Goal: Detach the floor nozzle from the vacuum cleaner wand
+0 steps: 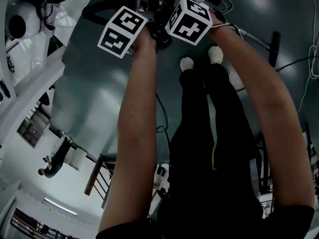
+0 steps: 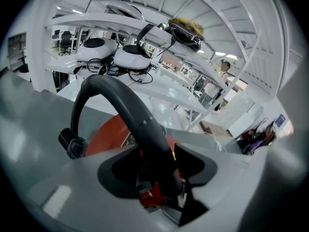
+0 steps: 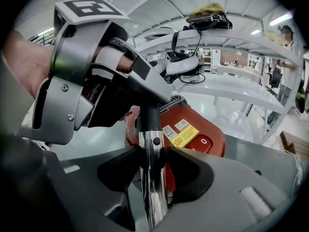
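Between the wide-open jaws of our right gripper runs the chrome wand, red vacuum body behind; our left gripper stands parted around the black curved hose.

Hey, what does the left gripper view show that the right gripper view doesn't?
Only the left gripper view: a black curved hose handle between its jaws and a ribbed hose cuff. Only the right gripper view: the chrome wand tube between its jaws and a yellow label. Both: the red vacuum body and white headsets on a shelf.
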